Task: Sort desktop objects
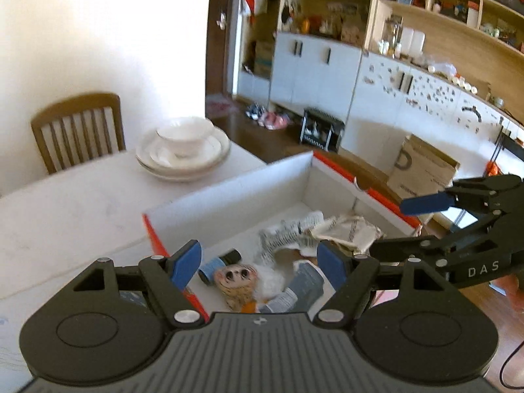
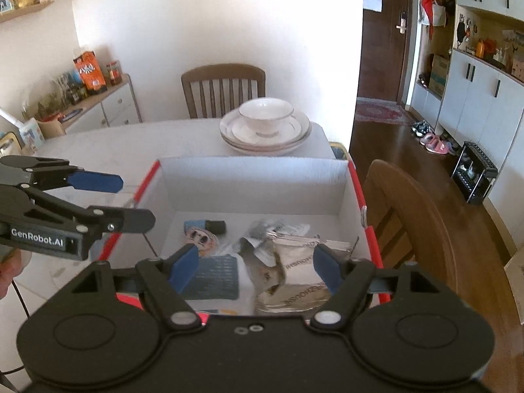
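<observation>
A cardboard box, white inside and red outside, stands on the white table. In it lie a doll head, a blue roll with a black cap, silver wrappers, a crumpled paper bag and a blue-grey pack. My left gripper hovers over the box's left side, open and empty. Over the near right part hangs my right gripper, open too, nothing between its blue pads.
A cup on stacked white plates sits on the table behind the box. One wooden chair stands at the far side, another close by the box's right wall. Cabinets and shelves line the room beyond.
</observation>
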Available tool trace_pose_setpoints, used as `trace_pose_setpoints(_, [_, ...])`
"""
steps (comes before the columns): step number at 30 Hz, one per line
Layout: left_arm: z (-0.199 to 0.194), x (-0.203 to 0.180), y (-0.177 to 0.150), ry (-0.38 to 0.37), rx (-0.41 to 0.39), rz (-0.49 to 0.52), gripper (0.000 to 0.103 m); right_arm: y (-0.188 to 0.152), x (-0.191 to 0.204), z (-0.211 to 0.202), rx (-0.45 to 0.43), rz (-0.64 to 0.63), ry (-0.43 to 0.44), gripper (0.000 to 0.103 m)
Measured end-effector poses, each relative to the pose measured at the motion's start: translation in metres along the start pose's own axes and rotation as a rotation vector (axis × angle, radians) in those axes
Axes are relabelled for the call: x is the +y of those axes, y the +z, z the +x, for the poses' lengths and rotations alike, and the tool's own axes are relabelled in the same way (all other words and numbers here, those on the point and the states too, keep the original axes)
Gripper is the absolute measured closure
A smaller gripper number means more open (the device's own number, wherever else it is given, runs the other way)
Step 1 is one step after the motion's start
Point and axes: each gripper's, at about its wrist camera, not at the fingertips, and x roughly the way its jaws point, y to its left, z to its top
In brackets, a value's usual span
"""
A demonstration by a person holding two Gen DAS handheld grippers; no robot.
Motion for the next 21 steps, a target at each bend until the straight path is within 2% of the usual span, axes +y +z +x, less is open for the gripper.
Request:
trace_pose_setpoints(3, [-0.012,0.005,0.0,0.014,-0.019,-0.011,0.024,-0.001,0.008,-0.009,-0.023,0.002,-0.005,0.023])
trace_pose_setpoints(11, [-0.026,0.016,-0.013,-0.001,0.002,-0.042,0.017,-0.007,0.027,-0.025,-0.057,0.006,-0.016,0.018])
trace_pose_setpoints(16, [-0.033,0.02,-0.021,-0.008,0.005,-0.062,0.0,-0.013,0.038,-0.032,-0.081,0.013,-0.022,0.008])
trace_pose_setpoints(21, [-0.039,0.019,-0.028,-0.01,0.011,-0.048,0.0,-0.022,0.046,-0.04,-0.104,0.026,-0.024,0.004])
